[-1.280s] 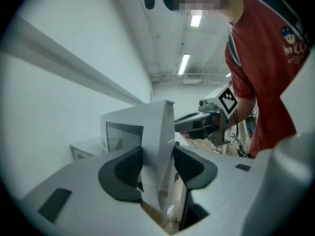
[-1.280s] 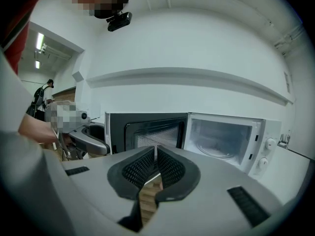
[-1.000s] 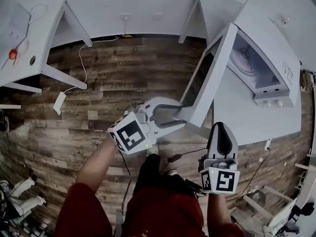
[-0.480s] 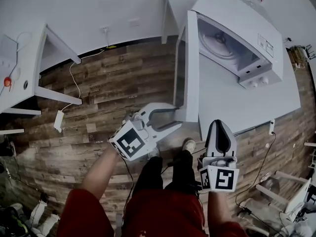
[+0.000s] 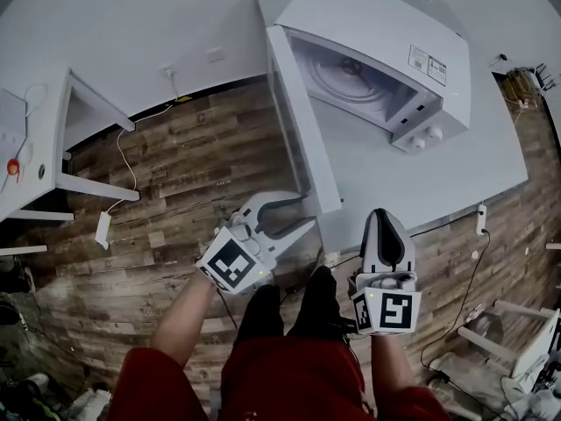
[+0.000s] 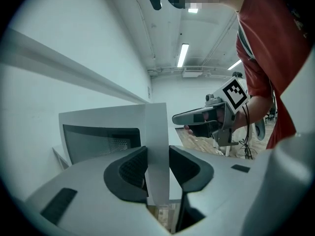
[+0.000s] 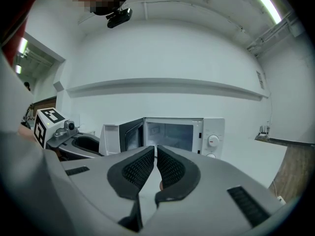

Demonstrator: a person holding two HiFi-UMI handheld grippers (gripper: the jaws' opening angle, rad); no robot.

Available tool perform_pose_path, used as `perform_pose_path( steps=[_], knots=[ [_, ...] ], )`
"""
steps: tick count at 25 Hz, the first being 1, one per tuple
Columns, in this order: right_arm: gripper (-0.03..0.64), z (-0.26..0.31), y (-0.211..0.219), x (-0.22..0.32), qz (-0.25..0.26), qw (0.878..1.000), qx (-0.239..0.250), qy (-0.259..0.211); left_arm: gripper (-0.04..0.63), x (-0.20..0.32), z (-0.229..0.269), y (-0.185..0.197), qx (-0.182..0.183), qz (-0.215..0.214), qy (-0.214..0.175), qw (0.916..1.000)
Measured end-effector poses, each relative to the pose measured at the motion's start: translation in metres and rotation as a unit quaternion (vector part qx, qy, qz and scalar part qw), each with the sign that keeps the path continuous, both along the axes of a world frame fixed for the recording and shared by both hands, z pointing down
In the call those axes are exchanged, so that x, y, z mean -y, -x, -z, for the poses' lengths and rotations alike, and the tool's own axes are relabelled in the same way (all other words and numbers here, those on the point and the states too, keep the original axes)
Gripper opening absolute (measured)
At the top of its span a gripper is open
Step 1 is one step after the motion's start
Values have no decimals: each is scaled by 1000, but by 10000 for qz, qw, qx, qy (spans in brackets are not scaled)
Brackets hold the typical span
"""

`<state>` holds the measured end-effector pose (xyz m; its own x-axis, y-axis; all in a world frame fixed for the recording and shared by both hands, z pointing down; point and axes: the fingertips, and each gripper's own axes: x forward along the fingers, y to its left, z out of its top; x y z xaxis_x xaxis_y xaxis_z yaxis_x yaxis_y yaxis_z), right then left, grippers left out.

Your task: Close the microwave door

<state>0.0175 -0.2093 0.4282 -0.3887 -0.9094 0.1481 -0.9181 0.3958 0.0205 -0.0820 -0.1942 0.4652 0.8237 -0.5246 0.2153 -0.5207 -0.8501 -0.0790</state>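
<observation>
A white microwave [image 5: 377, 51] stands on a white table [image 5: 438, 191] with its door [image 5: 298, 121] swung out to the left and the cavity showing. My left gripper [image 5: 308, 212] has the door's free edge between its pads. Its jaws have just been closing, and in the left gripper view [image 6: 157, 168] the pads meet both faces of the door [image 6: 156, 132]. My right gripper [image 5: 382, 213] hovers shut over the table's front edge with nothing in it. It points at the microwave [image 7: 172, 134], whose door [image 7: 115, 136] stands to the left.
Below the door lies a wooden floor [image 5: 158, 174] with a white cable and a power adapter [image 5: 103, 228]. Another white desk [image 5: 35, 147] stands at the far left. A plug [image 5: 480, 219] hangs at the table's right front edge. The person's legs are beneath the grippers.
The door has swung nearer to the microwave's front, with the left gripper on its edge and its jaws narrower. Both grippers have travelled along with it, and the microwave now shows further left.
</observation>
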Motion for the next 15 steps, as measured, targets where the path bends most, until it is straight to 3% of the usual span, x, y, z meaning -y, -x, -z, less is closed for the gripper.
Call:
perform_pose_path(
  steps=[15],
  knots=[
    [37, 5, -86, 46, -226, 9996, 159, -20, 143, 54, 3, -90, -116, 541, -117, 9984]
  ],
)
